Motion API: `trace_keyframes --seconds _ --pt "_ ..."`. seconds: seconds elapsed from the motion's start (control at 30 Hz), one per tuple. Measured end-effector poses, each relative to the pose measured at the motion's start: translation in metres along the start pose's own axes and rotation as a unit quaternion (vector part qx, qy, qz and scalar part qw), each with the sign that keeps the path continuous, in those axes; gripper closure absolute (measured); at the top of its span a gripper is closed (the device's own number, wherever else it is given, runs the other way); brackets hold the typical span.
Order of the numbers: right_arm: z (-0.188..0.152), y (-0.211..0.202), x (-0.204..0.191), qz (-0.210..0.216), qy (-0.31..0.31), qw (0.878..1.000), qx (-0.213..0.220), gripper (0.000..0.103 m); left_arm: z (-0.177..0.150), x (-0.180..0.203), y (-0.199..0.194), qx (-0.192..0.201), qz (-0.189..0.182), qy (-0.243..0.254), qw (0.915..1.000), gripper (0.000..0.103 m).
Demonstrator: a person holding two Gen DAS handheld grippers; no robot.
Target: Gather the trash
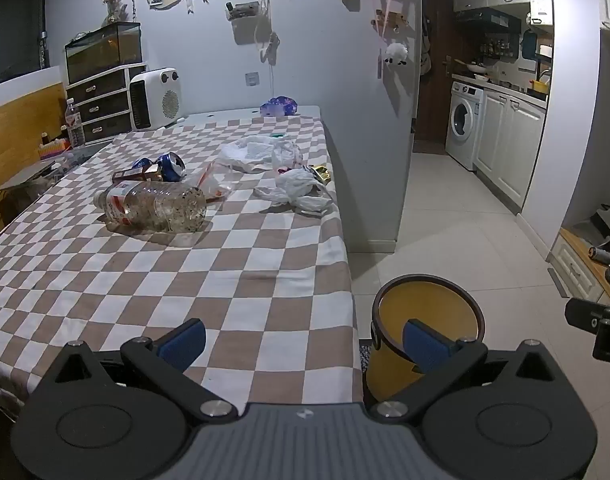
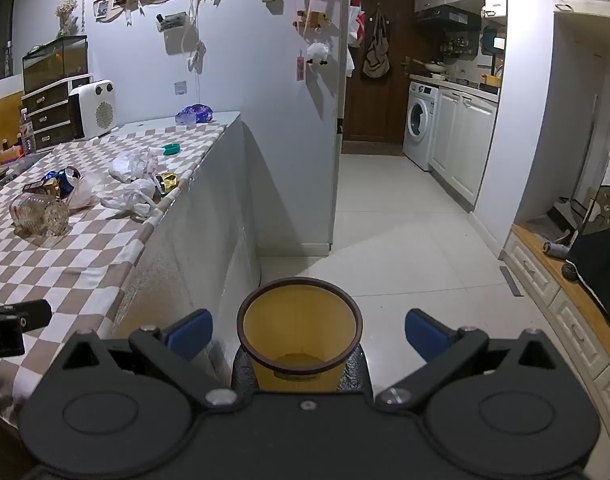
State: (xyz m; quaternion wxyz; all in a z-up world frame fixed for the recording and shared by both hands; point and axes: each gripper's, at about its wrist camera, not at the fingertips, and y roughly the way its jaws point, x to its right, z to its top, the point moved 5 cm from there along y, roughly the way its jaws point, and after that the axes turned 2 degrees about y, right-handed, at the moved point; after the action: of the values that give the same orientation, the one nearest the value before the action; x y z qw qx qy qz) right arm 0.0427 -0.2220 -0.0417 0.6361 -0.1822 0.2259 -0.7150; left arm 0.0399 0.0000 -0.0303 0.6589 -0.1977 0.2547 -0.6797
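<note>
**Both tongs wide and empty above table edge and bin**

Both tongs tilt downward and forward, their blue-padded jaws spread wide with nothing between them. Left gripper [image 1: 303, 344] hovers over the near right edge of the brown-and-white checked tablecloth [image 1: 185, 280], one pad above the cloth, the other above the bin. Right gripper [image 2: 309, 330] hangs over the floor beside the table, straddling the yellow round plastic waste bin with a dark rim [image 2: 300, 332], which stands upright, mouth up, on the pale tiled floor [image 2: 405, 240] just beside the table's side.

Trash lies well ahead of the left tongs, mid-table. Largest is a clear plastic bottle with a red-and-white label [image 1: 153, 206], on its side, long axis running across the table, neck to the left and base to the right. Behind it lie a crumpled clear plastic bag [image 1: 215, 180] and a crushed blue drink can [image 1: 171, 166], its open end facing right. Further right sit two crumpled white plastic bags [image 1: 297, 190], and near the table's edge a small crushed gold can [image 2: 165, 182].
</note>
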Motion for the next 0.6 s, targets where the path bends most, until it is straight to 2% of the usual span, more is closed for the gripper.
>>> trace_keyframes --seconds 0.6 --pt "-0.0004 0.0000 -0.0012 0.000 0.000 1.000 0.000 0.000 0.0000 0.0000 0.0000 0.001 0.002 0.001 1.0000 0.000"
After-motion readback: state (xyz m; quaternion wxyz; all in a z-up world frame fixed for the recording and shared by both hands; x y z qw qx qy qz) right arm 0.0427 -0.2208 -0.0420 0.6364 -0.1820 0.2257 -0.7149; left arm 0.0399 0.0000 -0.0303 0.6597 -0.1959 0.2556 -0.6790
